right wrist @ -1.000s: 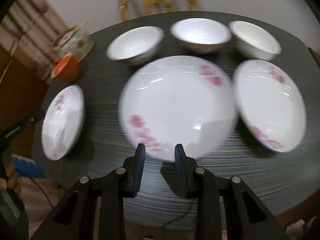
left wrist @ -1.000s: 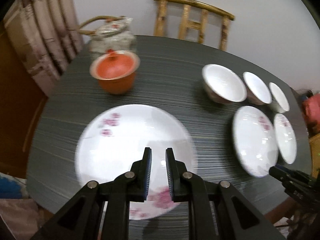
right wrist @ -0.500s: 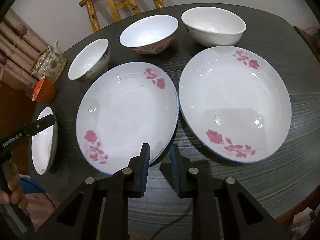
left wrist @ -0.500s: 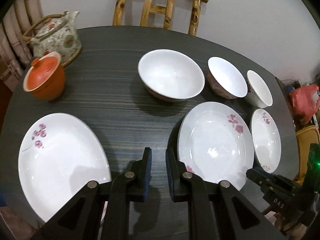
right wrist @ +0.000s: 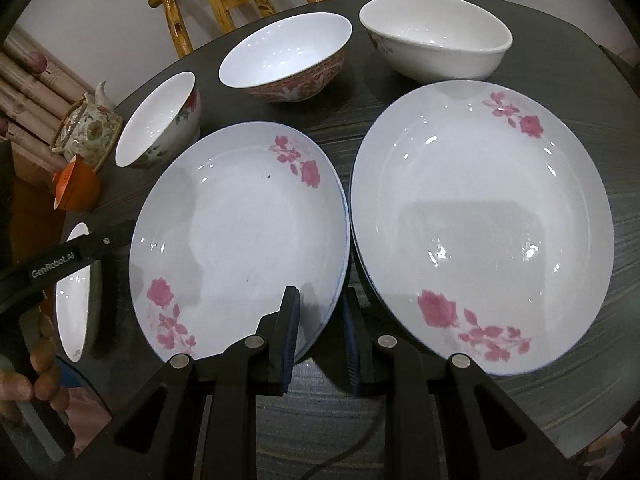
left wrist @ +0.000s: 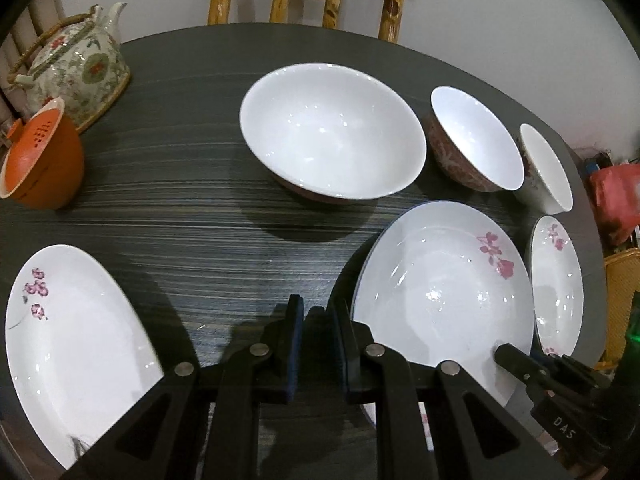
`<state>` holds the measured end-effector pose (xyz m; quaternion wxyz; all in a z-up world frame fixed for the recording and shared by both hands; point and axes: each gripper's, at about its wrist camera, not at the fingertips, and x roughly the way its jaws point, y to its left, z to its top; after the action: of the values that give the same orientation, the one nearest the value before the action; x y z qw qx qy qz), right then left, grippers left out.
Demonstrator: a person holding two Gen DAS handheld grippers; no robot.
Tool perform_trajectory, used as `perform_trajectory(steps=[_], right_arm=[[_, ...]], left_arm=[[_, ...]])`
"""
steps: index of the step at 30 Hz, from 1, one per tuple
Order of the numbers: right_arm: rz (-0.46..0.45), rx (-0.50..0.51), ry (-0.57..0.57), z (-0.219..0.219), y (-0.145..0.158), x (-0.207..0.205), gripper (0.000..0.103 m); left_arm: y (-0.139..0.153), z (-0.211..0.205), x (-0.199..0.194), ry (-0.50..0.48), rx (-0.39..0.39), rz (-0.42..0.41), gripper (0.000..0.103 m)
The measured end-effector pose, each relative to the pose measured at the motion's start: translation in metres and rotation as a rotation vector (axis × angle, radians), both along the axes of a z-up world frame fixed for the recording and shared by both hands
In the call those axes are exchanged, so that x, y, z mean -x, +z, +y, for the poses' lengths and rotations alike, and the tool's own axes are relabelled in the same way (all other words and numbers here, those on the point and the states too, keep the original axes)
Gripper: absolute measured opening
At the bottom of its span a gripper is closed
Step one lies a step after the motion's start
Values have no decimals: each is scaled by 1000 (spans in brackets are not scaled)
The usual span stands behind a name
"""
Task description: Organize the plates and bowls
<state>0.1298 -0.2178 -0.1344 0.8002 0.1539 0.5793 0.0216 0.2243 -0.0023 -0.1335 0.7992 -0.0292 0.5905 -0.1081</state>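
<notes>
LEFT tongs point(left wrist: 318, 322): pitched steeply down, jaws narrowly parted, nothing between pads | RIGHT tongs point(right wrist: 320, 312): pitched steeply down, jaws narrowly parted, gripping nothing | HAND point(right wrist: 16, 388): fingers curled around left tongs' handle

plates point(right wrist: 240, 224): three, white, pink-flowered, upright | bowls point(right wrist: 288, 56): three, row behind
</notes>
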Motion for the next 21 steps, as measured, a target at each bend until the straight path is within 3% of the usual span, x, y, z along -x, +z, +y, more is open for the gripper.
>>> perform_trajectory(steps=[12, 21], right_arm=[[-15, 23, 0, 5, -2, -12, 20], [-4, 5, -5, 4, -2, -13, 19]], left_arm=[[1, -12, -8, -47, -76, -53, 11], [-5, 0, -19, -9, 18, 50, 14]])
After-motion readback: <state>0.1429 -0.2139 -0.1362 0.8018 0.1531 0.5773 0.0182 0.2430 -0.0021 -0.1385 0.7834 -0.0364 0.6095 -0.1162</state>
